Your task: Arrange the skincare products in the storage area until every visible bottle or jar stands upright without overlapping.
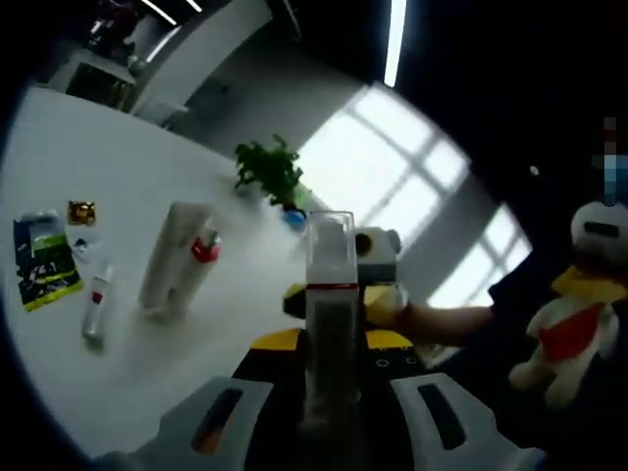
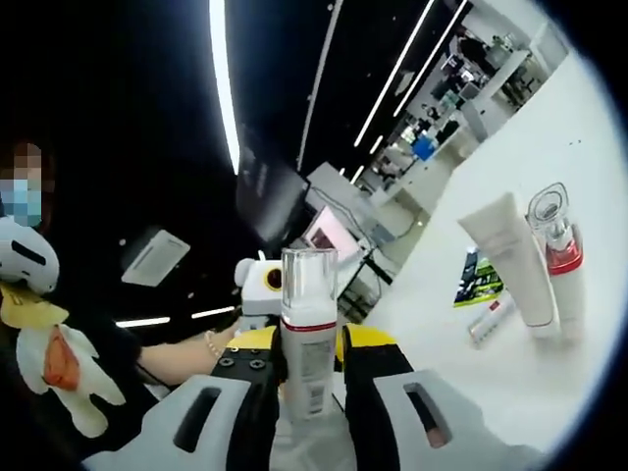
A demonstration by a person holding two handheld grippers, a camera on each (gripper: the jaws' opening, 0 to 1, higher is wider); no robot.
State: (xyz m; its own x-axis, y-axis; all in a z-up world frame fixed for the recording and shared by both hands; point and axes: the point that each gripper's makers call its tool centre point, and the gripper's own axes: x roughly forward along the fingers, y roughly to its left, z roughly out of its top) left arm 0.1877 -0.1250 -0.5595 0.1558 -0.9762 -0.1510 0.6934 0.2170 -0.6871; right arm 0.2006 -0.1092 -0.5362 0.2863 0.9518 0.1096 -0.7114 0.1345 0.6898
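Both the left gripper (image 1: pixel 329 392) and the right gripper (image 2: pixel 309 392) clamp one clear-capped bottle (image 1: pixel 329 294), held off the table. To do this well, I would release one gripper, then stand it beside the white tube (image 1: pixel 177 255) and red-collared bottle (image 1: pixel 204 250) without touching them; a small tube (image 1: pixel 96 304) lying farther off needs righting too.

Clear-capped pump bottle (image 1: pixel 330 324) with red band held upright off the desk (image 1: pixel 108 177); white tube (image 1: pixel 175 257) and red-collared bottle (image 1: pixel 203 257) stand touching mid-desk; small white tube (image 1: pixel 96 306) lies flat beside a green sachet (image 1: pixel 43 263).
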